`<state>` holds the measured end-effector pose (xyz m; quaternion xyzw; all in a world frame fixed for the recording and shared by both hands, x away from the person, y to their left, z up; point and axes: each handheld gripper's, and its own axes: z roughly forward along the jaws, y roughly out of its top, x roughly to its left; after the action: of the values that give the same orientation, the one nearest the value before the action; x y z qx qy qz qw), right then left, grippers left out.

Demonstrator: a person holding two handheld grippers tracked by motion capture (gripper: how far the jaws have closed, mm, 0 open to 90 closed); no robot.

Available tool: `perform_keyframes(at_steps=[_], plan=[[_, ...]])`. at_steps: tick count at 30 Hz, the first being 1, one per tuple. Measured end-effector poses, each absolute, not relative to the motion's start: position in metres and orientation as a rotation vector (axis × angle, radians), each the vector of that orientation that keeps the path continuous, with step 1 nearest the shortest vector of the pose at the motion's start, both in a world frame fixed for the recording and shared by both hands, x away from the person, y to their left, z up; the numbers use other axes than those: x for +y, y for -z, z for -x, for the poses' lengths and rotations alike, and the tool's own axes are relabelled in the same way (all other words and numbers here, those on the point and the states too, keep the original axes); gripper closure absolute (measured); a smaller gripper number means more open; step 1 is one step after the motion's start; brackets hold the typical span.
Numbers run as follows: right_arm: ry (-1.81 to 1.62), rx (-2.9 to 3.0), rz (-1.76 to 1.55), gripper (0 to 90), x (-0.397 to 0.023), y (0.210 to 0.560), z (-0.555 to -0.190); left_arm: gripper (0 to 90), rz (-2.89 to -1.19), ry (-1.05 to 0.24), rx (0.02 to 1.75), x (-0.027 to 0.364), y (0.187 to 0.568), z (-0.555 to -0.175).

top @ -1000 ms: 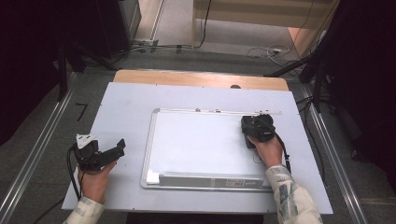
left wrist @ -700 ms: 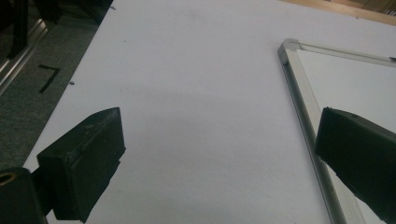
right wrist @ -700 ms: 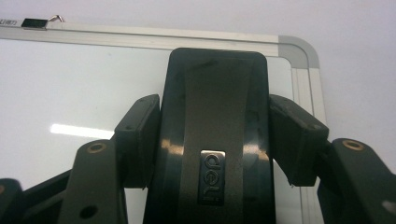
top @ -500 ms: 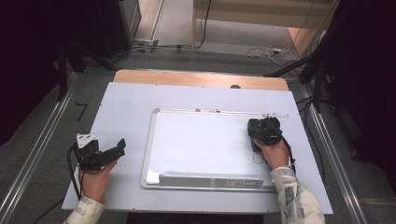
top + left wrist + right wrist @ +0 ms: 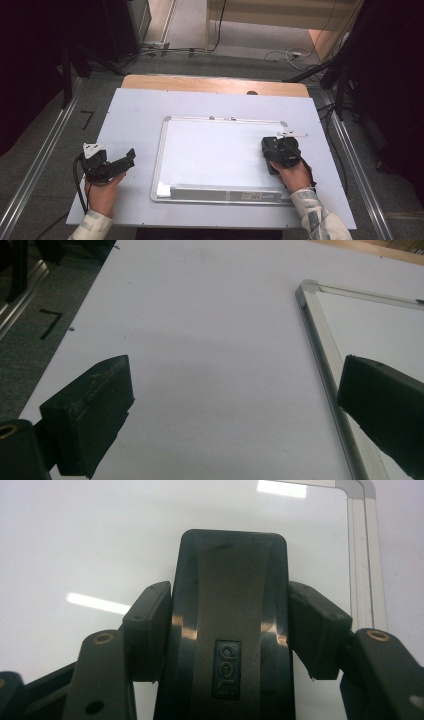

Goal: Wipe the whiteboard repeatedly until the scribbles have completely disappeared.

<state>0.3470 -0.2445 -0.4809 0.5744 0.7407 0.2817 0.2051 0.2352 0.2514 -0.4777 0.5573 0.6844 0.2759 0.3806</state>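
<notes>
Right gripper (image 5: 278, 150) clamps a black whiteboard eraser (image 5: 232, 615) flat on the whiteboard (image 5: 215, 150), near its right edge in the high view.

The eraser looks like a light, stiff plastic block with a glossy, probably slippery back; the pads grip it across its two long sides at mid-length, a sound place to hold for even pressure. The board lies at the centre of the pale table (image 5: 130, 110), its surface clean in what shows, with an aluminium frame (image 5: 320, 365) and a tray along the lower edge. The left gripper (image 5: 125, 161) rests at lower left of the high view, jaws wide apart and empty, beside the frame. Nothing blocks a sweep; the raised frame could catch the eraser.
</notes>
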Motion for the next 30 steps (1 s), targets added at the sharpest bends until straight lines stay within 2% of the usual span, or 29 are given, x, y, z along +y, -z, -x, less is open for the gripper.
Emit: perform_keyframes(at_steps=[13,30], plan=[[-0.796,2.086,-1.568,36.6,-0.251,0.482,-0.330,1.9,-1.427,-0.699,1.749,0.250,0.478,-0.235],[-0.769,1.984,-1.599,36.5,-0.260,0.483,-0.370,1.9,-1.434,-0.699,1.743,0.248,0.478,-0.237]])
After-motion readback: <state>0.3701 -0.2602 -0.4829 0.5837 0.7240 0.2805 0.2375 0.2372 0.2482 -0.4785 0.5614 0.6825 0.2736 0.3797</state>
